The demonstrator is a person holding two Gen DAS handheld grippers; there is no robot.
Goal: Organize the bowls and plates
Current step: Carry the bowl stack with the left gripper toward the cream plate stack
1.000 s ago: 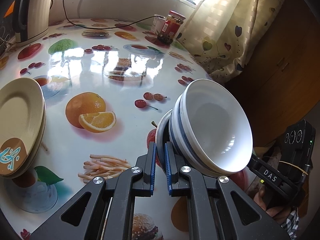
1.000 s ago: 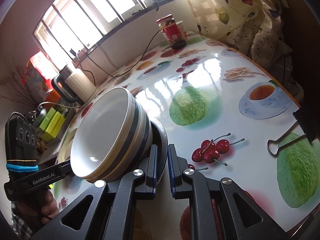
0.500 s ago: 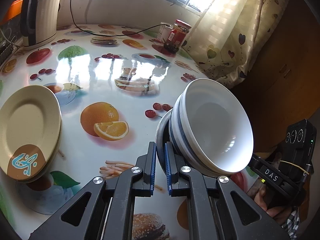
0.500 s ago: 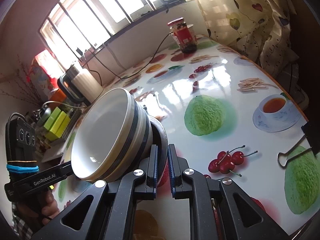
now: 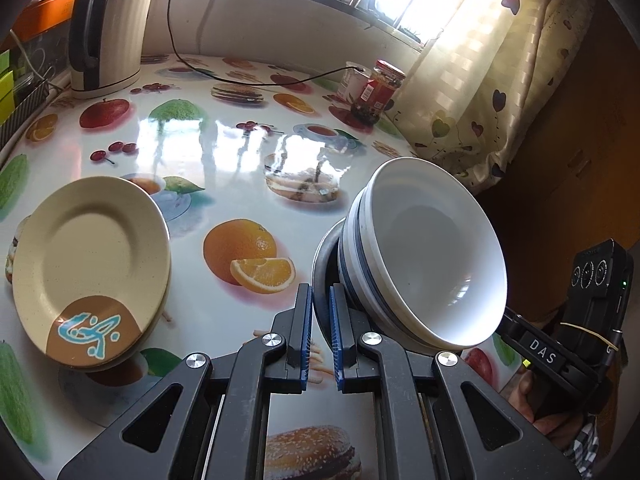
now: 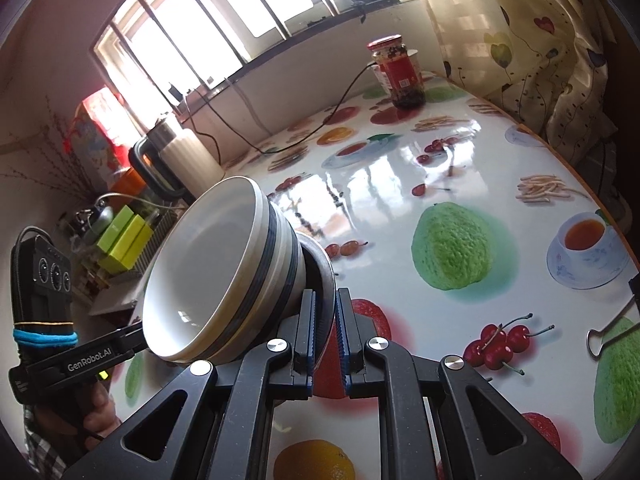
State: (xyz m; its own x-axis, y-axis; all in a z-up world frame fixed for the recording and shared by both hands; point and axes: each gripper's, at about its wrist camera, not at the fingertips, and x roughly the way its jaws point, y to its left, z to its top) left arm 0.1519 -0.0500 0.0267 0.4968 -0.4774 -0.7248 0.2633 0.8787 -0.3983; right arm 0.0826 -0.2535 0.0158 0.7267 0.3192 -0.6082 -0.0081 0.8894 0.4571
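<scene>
1. The left gripper (image 5: pixel 320 320) is clamped on the rim of a grey metal dish (image 5: pixel 322 256). The rim stands edge-on between its blue pads.
2. The right gripper (image 6: pixel 325 328) pinches the opposite rim of the same dish (image 6: pixel 322 260) in the same way, so both tools are clenched and share one load.
3. In the dish sits a stack of white bowls (image 5: pixel 424 256) with dark blue bands, carried clear of the table (image 5: pixel 224 160). Each camera sees the stack tipped with its open mouth toward the other gripper. How many bowls are nested I cannot tell for sure; two at least.
4. From the left gripper, the plates (image 5: pixel 90 264) lie to the left and a little ahead. They are a cream stack with a brown-and-blue patch, resting on the table well apart from the bowls. The right view does not show them.
5. My judgement: if the bowls are to join the plates, the load must travel leftward, left hand leading, since it is the nearer. The line between the two grips is the axis to keep level, or the bowls may slide out.
6. Farther off stand a jar (image 5: pixel 378 96), a kettle (image 5: pixel 108 28) and its cord (image 5: pixel 256 80), out of that path.
</scene>
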